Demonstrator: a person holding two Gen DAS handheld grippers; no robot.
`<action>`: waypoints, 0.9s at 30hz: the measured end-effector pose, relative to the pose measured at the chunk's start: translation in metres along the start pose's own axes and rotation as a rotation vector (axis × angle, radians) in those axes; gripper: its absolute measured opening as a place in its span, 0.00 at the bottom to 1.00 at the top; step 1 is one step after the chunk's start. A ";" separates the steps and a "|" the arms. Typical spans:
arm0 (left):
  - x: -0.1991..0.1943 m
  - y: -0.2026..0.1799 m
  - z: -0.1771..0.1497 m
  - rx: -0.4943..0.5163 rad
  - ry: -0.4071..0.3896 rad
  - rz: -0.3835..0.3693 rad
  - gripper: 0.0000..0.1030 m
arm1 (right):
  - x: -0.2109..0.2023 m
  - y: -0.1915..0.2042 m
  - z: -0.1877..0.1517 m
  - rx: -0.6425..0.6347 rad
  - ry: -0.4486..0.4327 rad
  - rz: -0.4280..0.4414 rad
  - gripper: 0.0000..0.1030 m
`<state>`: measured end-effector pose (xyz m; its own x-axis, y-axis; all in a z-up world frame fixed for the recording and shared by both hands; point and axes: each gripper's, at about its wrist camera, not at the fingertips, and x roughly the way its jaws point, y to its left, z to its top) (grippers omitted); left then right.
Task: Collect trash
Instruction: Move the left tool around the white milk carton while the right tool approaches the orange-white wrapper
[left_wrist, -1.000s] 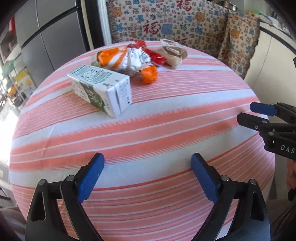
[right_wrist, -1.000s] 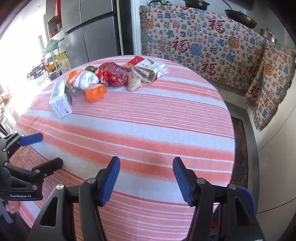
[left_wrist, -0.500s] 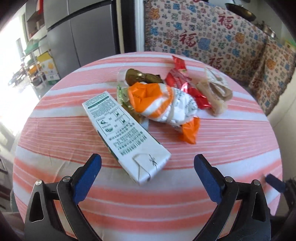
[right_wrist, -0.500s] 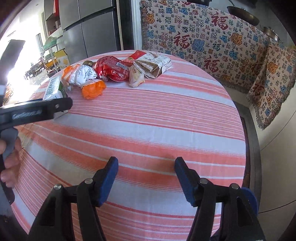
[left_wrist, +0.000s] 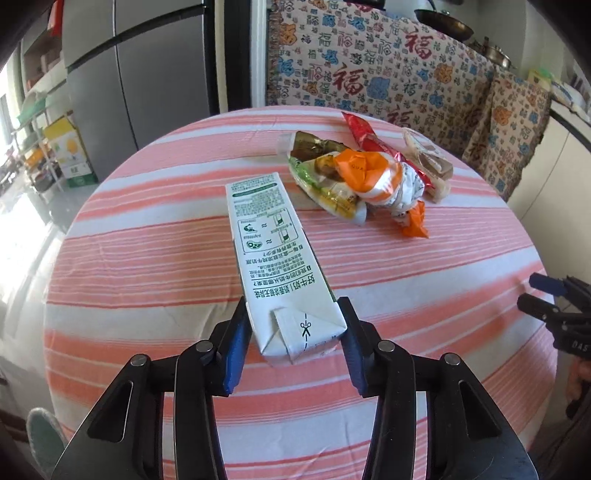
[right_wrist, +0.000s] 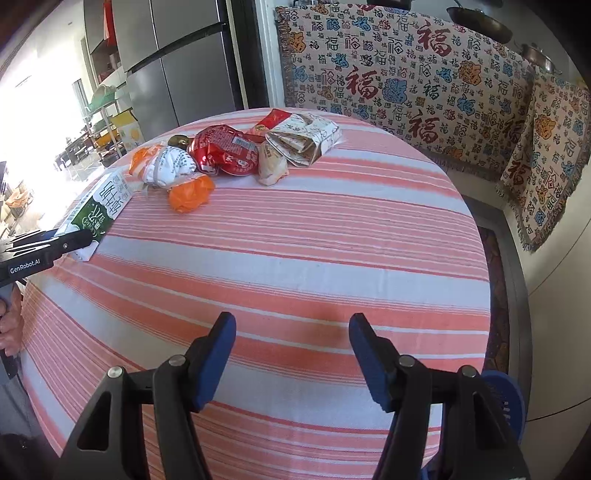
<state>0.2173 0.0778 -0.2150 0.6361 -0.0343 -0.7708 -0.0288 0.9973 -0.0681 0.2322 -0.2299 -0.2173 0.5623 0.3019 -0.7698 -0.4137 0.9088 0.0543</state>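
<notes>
Our left tongs (left_wrist: 293, 341) have just been closing around the near end of the milk carton (left_wrist: 273, 254); both blue pads sit against its sides, so we read them as clamped on it. The carton lies flat on the striped tabletop (left_wrist: 147, 258), its far end pointing at the heap of wrappers (left_wrist: 364, 177). Our right tongs (right_wrist: 291, 354) hang apart over bare cloth near the front edge, holding nothing.

We judge the first pickup to be under way, with the rest of the trash untouched. Next we would lift the carton straight up before swinging it, so its far end clears the wrappers just beside it.

The front of the tabletop is open. The wrappers crowd the far rim, near the patterned cloth (right_wrist: 406, 74). No bin shows in either view.
</notes>
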 end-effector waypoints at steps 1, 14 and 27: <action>0.001 0.004 -0.001 -0.007 -0.004 0.010 0.46 | 0.001 0.007 0.004 0.001 -0.009 0.042 0.63; 0.004 0.017 0.008 -0.026 -0.038 -0.005 0.72 | 0.083 0.095 0.094 -0.263 0.061 0.172 0.64; 0.006 0.028 0.018 -0.042 -0.014 -0.029 0.72 | 0.064 0.100 0.087 -0.154 0.231 0.219 0.42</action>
<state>0.2343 0.1072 -0.2104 0.6479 -0.0615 -0.7593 -0.0425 0.9923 -0.1166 0.2889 -0.0946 -0.2056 0.2787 0.3956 -0.8751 -0.6198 0.7701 0.1508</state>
